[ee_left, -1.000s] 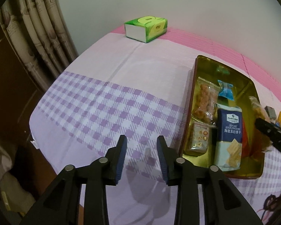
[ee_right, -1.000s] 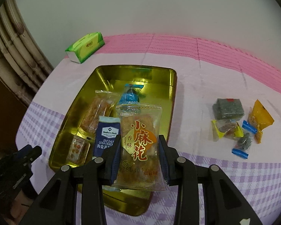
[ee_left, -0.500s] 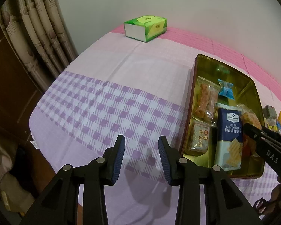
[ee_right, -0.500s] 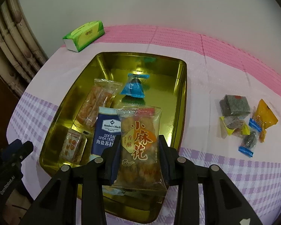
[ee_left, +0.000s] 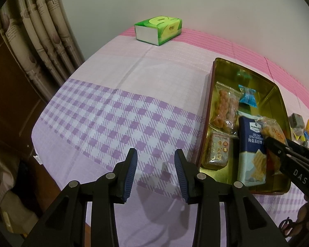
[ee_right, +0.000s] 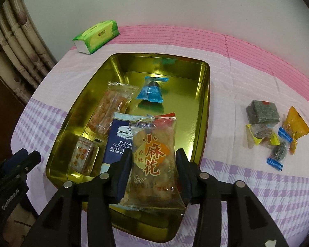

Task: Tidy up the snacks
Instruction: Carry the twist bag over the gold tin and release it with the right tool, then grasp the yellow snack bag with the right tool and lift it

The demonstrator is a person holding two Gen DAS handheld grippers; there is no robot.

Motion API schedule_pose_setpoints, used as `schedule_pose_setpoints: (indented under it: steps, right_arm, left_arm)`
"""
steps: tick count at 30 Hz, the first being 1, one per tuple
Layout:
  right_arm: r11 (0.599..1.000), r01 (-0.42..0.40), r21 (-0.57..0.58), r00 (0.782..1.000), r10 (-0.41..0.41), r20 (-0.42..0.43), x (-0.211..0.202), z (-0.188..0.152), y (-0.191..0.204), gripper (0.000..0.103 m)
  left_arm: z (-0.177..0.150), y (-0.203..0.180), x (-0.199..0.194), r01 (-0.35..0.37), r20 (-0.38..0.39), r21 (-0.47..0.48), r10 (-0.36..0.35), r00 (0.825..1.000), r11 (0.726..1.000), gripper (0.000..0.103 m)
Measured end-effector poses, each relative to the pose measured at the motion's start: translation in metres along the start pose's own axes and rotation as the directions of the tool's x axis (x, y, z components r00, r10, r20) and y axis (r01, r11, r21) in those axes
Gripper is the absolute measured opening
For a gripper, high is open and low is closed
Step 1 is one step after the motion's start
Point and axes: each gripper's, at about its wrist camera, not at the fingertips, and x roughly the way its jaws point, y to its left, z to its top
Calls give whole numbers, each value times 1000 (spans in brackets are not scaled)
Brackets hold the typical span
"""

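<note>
My right gripper hangs over the near end of the gold tin tray. A clear fried-twist snack packet with red characters stands between its pads. The jaws are opening, and the pads still touch the packet's sides. Inside the tray lie a blue cracker pack, a clear pack of orange twists, a blue-wrapped candy and a small square cake. My left gripper stands open and empty over the purple checked cloth, left of the tray.
Several loose snacks lie on the cloth right of the tray: a dark green block, an orange packet, small wrapped candies. A green tissue box sits at the back by the wall. Curtains hang beyond the table's left edge.
My right gripper has carried the snack packet forward over the tray and lower into it, and its fingers have spread slightly. The left gripper has stayed put.
</note>
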Motion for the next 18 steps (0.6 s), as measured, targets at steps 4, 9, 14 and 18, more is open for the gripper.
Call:
schedule_pose_setpoints:
  steps: [4,9,14,18]
  right_arm:
    - [1000,3,-8,1000,-3,15,-7,0,-1,46]
    - [1000,-13,-9,998,13,67,-24,1,-7,50]
    - [1000,10,11,992,-11,129,-44,1,-33,52]
    - [996,66,63,986,-75,148,-53,-1,-73,52]
  left_arm:
    - [0,-1,0,-2,2,2,2,1000,1000,39]
    - [0,-1,0,-5,2,4,5,1000,1000,39]
    - [0,-2,1,-9,2,8,8,1000,1000,39]
    - [0,-2,0,-11,4,14,11,1000,1000,39]
